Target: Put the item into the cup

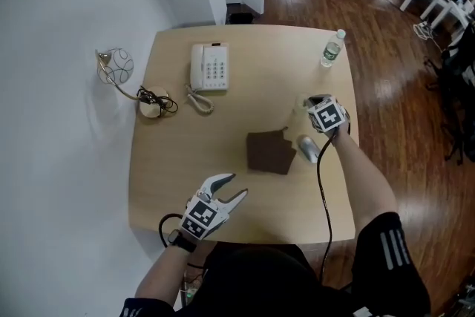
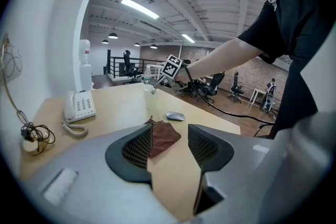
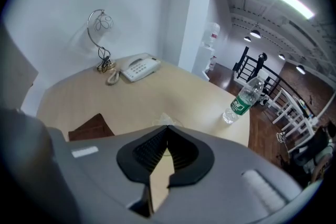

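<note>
On the wooden table (image 1: 171,182) the brown cloth (image 1: 269,152), probably the item, lies frame-centre. The left gripper (image 1: 237,185), lower left, gapes empty toward it, seemingly ready to pinch. The right gripper (image 3: 168,126), closed on nothing visible, hovers at the clear cup (image 2: 151,98), centre right.

One each: telephone (image 1: 210,67), bottle (image 1: 332,49), cloth (image 1: 269,151), mouse (image 1: 308,148), lamp (image 1: 151,106), cup (image 2: 151,98).

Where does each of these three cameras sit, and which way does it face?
Head view: on the person's head, facing steeply down at the table; both forearms, left tool and right tool show.
Left gripper view: on the left tool, facing across the table; its open jaws and the right arm show.
Right gripper view: on the right tool, facing the phone; its shut jaws show.
Shared: all show phone and brown cloth.
</note>
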`<action>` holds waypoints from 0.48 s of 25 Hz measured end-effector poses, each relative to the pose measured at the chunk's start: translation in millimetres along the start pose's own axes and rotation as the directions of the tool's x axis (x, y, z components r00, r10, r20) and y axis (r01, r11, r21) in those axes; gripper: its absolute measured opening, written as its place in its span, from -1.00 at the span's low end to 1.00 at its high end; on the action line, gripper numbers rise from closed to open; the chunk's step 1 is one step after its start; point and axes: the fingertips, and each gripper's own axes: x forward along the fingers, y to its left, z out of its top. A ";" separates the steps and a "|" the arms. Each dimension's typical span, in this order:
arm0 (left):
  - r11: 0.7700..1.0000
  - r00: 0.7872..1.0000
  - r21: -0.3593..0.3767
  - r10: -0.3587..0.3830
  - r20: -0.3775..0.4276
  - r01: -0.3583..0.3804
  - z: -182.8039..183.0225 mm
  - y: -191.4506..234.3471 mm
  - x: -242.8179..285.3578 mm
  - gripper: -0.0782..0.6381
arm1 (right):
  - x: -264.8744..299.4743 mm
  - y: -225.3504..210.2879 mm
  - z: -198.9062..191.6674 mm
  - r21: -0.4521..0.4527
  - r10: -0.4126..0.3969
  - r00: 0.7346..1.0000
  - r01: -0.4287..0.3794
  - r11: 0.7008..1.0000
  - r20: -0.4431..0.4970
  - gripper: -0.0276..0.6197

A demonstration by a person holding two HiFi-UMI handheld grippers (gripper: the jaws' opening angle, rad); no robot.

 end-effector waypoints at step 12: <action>1.000 1.000 0.002 0.006 -0.021 -0.006 -1.7 -5.4 3.7 -0.21 | 12.5 3.4 -9.9 -0.020 0.017 0.999 -0.018 1.000 -0.051 -0.60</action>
